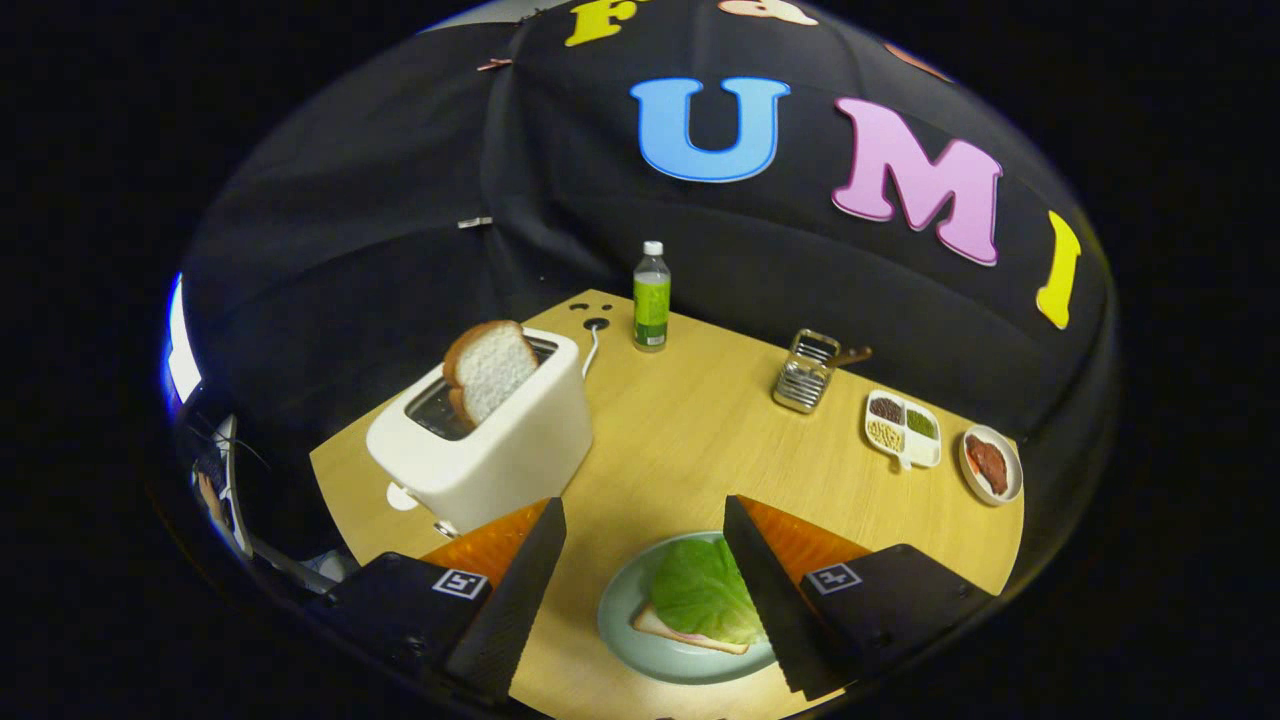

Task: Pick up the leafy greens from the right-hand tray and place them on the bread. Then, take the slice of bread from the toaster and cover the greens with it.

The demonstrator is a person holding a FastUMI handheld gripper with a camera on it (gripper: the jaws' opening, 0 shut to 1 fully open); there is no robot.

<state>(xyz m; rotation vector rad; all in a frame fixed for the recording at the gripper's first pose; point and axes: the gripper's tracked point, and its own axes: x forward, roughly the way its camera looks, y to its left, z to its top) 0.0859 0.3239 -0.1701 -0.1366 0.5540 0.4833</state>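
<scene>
My gripper (640,560) is spread wide and holds nothing. The greens (703,592) already lie on the bread (690,632) on the plate (625,610), just under my fingers. So I think the toaster slice comes next. That slice (490,368) sticks up out of the toaster (490,440), ahead of me and off to the left, beyond my left finger. It stands up tall and leans a bit. I must swing left and come at its flat sides.
</scene>
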